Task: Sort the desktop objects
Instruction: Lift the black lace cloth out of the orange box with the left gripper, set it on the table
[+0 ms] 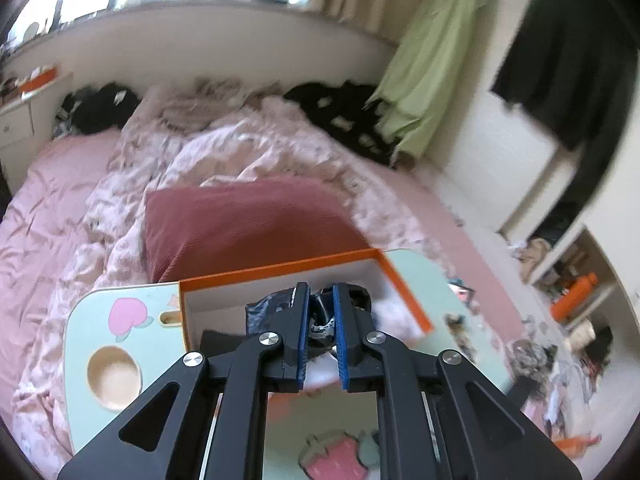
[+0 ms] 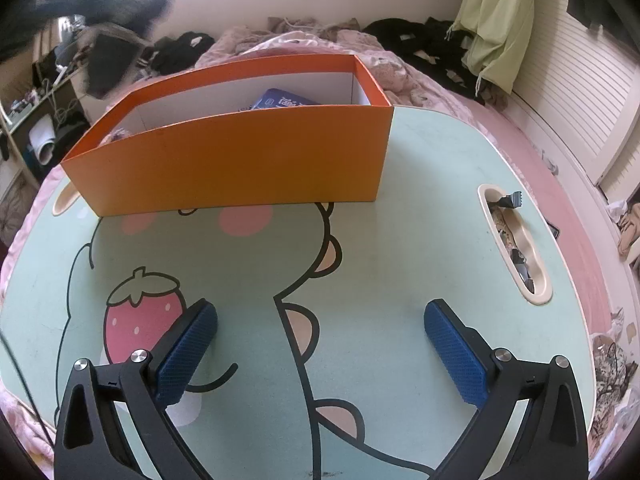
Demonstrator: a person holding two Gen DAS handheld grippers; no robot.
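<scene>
Left claw (image 1: 320,320): pinched narrow on a crinkly dark plastic-looking item with a white patterned bit (image 1: 322,326), can't really tell what it is, the shot's blurry. It bulges out on both sides of the blue pads.

Where the held thing is: right between the fingers, hanging over the open orange cardboard box with the white inside (image 1: 404,288), which sits just ahead of and below this claw.

Right claw (image 2: 320,344): spread wide, nothing in it, low over the mint-green cartoon-print lap surface (image 2: 400,200). Bare surface between its pads.

Box from the right side: straight ahead of the right claw, well apart from it. There's already a blue printed packet (image 2: 286,102) leaning inside.

Leftovers: small dark clips and bits in the beige slot tray (image 2: 534,258), ahead and to the right of the right claw. My guess is those are next to sort.

What could go wrong: the grip looks like it's mostly on loose wrapping, so the thing could slide out early or snag on a pad when released.

Other risk: the box looks light, so bumping its wall could shove it around, and the whole surface sits on a soft pink bed (image 1: 60,200), so leaning on it could tip stuff.
</scene>
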